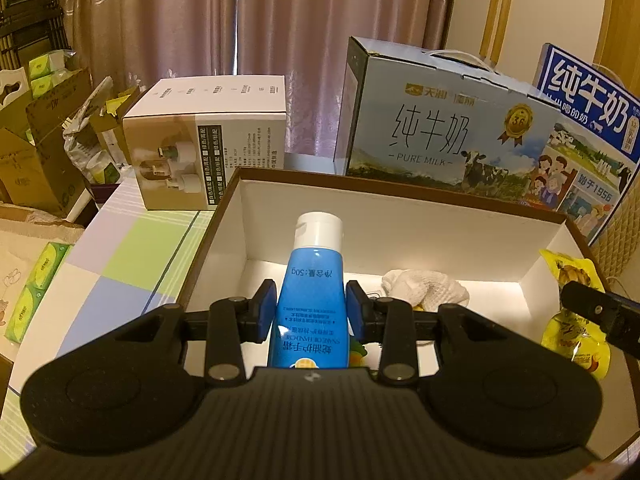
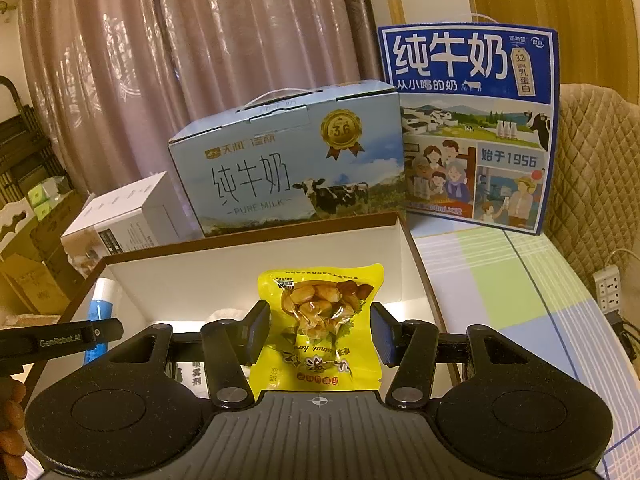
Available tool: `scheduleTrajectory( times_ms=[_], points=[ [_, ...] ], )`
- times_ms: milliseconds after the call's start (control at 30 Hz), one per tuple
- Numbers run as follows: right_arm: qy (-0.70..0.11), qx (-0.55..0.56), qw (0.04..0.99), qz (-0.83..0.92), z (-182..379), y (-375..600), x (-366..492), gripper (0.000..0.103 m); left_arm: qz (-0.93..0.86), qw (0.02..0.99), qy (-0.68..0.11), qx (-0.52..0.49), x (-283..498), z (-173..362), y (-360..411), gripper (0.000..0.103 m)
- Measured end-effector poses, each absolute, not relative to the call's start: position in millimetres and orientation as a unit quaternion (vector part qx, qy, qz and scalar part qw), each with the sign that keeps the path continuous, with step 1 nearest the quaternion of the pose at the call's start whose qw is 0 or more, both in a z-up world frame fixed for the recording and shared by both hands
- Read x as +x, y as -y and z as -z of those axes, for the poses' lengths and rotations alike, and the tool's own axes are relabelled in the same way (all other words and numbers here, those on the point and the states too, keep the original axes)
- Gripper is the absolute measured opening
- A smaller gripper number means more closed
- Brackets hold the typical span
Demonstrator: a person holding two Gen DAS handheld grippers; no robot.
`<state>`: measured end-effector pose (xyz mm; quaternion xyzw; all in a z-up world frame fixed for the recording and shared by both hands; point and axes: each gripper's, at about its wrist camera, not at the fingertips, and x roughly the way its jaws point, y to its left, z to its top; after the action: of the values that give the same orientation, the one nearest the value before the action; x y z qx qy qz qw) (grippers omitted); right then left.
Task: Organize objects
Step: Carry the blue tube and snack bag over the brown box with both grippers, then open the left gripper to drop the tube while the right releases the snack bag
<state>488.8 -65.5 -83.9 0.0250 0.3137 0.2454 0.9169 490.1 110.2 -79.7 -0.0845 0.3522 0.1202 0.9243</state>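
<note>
My left gripper (image 1: 311, 307) is shut on a blue hand-cream tube (image 1: 312, 280) with a white cap, which points forward over the open brown-rimmed box (image 1: 400, 197). The tube shows again at the left in the right wrist view (image 2: 99, 308). My right gripper (image 2: 319, 334) is shut on a yellow snack packet (image 2: 320, 292) with a clear window, held above the same box (image 2: 256, 245) near its right side. The left wrist view also catches that packet (image 1: 568, 272) and the right gripper's finger at the far right. A crumpled white cloth (image 1: 424, 290) lies on the box floor.
Two milk cartons stand behind the box: a pale blue one (image 2: 288, 160) and a dark blue one (image 2: 472, 120). A white appliance box (image 1: 208, 140) sits at back left. Cardboard boxes (image 1: 36, 152) crowd the left, a power strip (image 2: 608, 288) the right. The checked tablecloth (image 2: 500, 280) surrounds the box.
</note>
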Motion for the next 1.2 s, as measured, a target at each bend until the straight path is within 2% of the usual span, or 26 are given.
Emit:
scheduleTrajectory(
  times_ms=[500,733,1200],
  points=[
    [-0.316,0.023,0.917,-0.243,87,66,490,0.050,-0.114,0.928,-0.347,-0.079,494,85,-107,0.032],
    [-0.321,0.025,0.916,-0.240,91,67,491,0.050,-0.111,0.924,-0.357,-0.078,495,88,-106,0.037],
    [-0.322,0.044,0.916,-0.236,95,71,494,0.053,-0.103,0.923,-0.363,-0.071,496,92,-98,0.038]
  ],
)
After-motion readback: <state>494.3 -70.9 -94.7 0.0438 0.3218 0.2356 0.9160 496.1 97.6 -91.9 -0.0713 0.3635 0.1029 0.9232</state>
